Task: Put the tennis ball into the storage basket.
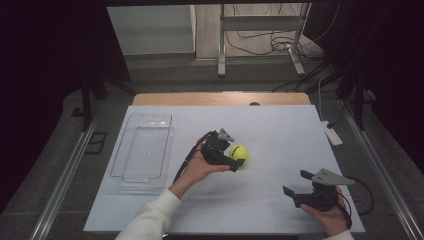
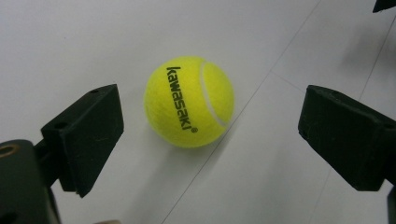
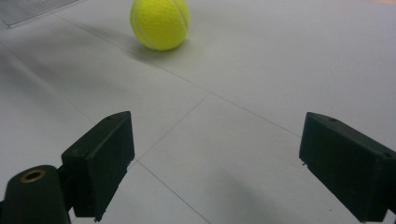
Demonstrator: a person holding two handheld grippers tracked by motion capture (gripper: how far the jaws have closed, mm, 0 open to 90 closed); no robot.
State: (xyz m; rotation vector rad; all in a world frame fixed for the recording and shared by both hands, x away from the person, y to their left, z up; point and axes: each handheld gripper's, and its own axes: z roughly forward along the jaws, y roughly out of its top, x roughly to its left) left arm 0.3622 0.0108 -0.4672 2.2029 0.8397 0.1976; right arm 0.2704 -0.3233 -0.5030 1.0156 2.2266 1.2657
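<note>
A fuzzy yellow ball [image 2: 189,101] sat on the smooth white table [image 1: 280,130], just in front of the left gripper [image 1: 234,160], whose blocky black jaws stood wide apart with nothing touching them. The right gripper [image 1: 295,184] rested well apart, jaws spread wide too. A clear plastic tray [image 1: 142,150] lay off to the left.

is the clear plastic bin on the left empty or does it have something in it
Empty. The clear bin shows only the white table through its bottom; the tennis ball lies outside it.
</note>
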